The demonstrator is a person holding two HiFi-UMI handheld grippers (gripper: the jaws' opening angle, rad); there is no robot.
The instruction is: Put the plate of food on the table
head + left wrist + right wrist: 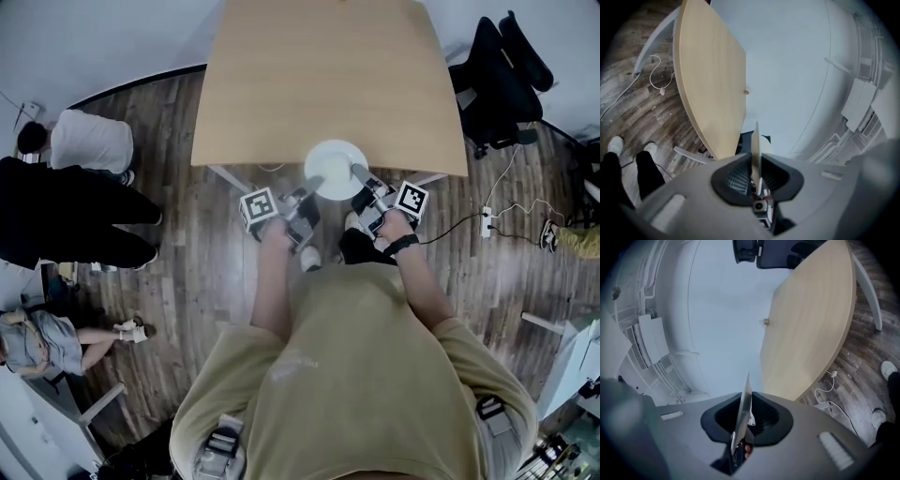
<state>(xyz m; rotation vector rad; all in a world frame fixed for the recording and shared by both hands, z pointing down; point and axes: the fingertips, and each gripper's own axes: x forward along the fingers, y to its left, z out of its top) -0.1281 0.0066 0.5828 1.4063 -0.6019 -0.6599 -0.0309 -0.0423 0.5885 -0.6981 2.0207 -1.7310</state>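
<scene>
We count one white plate and one wooden table. We count two grippers, the left gripper and the right gripper. Each bears one cube with square markers, which makes two: the left marker cube and the right marker cube. We see one black office chair and one white power strip. Besides the person holding the grippers, we count three other people: a person in a white top, a person in black and a seated person.
</scene>
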